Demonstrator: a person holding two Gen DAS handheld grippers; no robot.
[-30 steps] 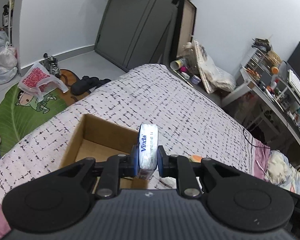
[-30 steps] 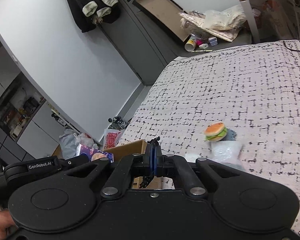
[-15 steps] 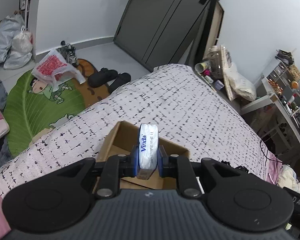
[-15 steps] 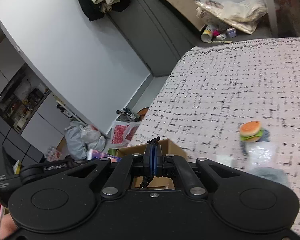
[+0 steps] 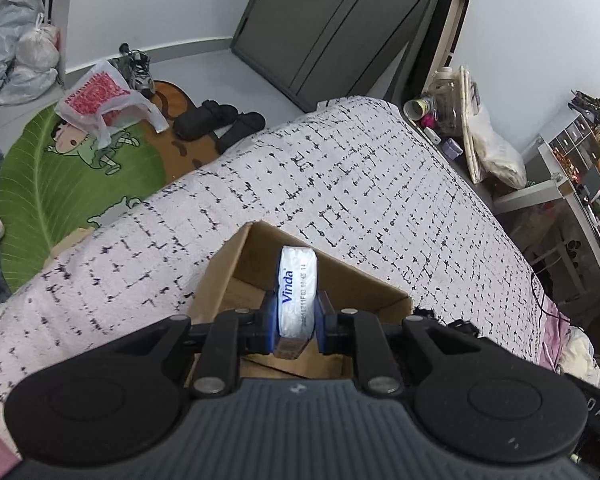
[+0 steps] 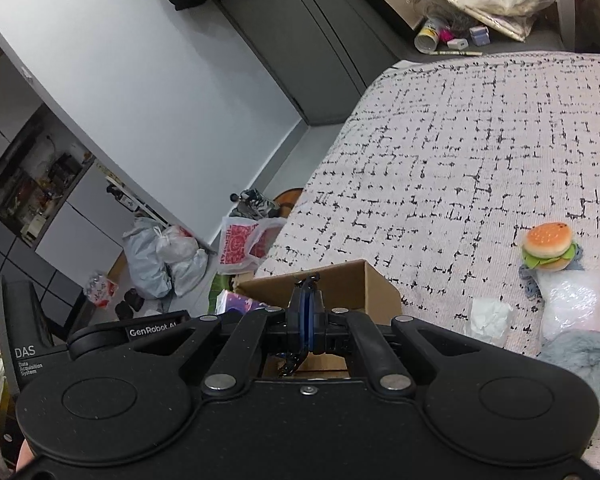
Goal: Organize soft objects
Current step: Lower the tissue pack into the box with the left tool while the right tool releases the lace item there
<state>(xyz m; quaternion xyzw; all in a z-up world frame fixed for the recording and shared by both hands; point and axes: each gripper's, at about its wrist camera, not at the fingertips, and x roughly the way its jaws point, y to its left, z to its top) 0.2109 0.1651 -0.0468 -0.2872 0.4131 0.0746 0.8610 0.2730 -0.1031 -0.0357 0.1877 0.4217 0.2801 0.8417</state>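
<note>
My left gripper is shut on a white Vinda tissue pack, which stands on edge above the open cardboard box on the bed. My right gripper is shut on a thin black cord-like thing that pokes out above and dangles below the fingers, just over the same box. To the right on the bed lie a plush burger, a crumpled white tissue, a clear plastic bag and a grey furry item.
The bed cover is white with black dashes. Its edge drops to a floor with a green leaf mat, slippers and plastic bags. A dark door and a cluttered desk stand beyond the bed.
Both grippers have moved toward the box, the left one sinking with the tissue pack until it hangs over the opening. In the right view the burger has slid to the right.
</note>
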